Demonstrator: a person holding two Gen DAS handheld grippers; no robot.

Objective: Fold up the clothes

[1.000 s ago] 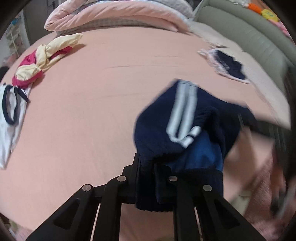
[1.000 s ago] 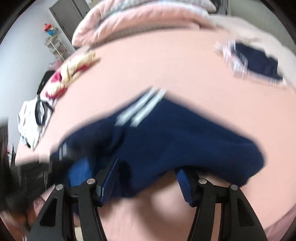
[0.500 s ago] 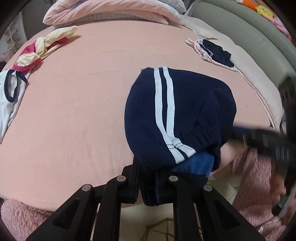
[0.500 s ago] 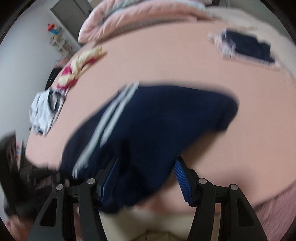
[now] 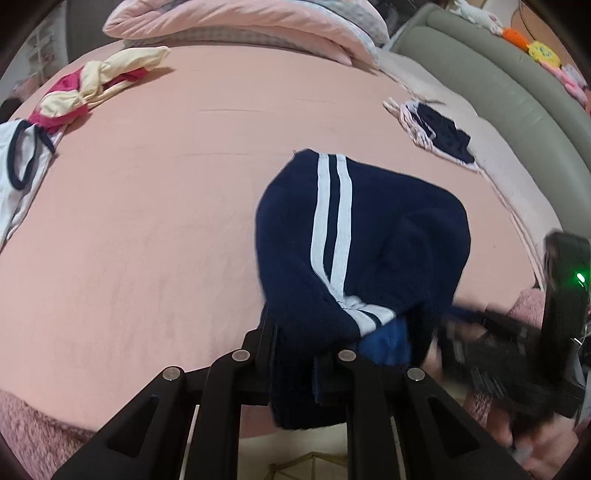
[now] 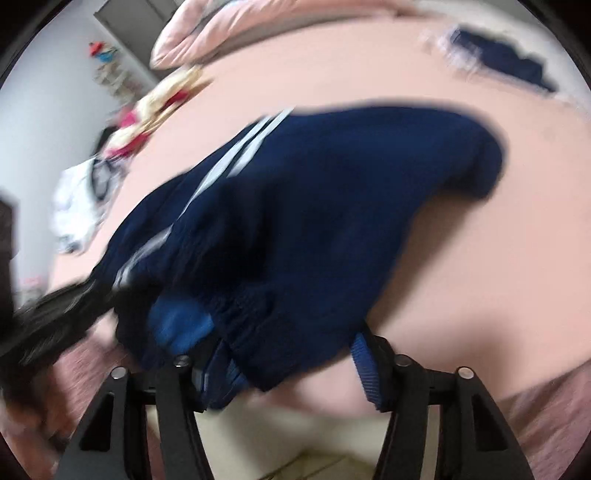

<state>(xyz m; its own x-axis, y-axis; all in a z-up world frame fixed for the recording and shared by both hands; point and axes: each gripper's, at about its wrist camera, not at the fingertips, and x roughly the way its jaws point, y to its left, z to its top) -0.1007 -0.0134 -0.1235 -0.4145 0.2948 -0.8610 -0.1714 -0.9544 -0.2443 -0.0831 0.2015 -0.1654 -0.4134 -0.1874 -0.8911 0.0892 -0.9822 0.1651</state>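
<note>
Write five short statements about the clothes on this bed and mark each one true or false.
1. The navy shorts have two white stripes down the side. True.
2. The left gripper is shut on the shorts' edge. True.
3. The shorts lie against the pink duvet at the head of the bed. False: bare pink sheet separates them; the shorts are at the near edge.
4. The white top with navy trim lies on top of the shorts. False: it lies apart, far over at the left edge of the left wrist view.
5. A yellow and pink garment lies beyond the white top. True.
</note>
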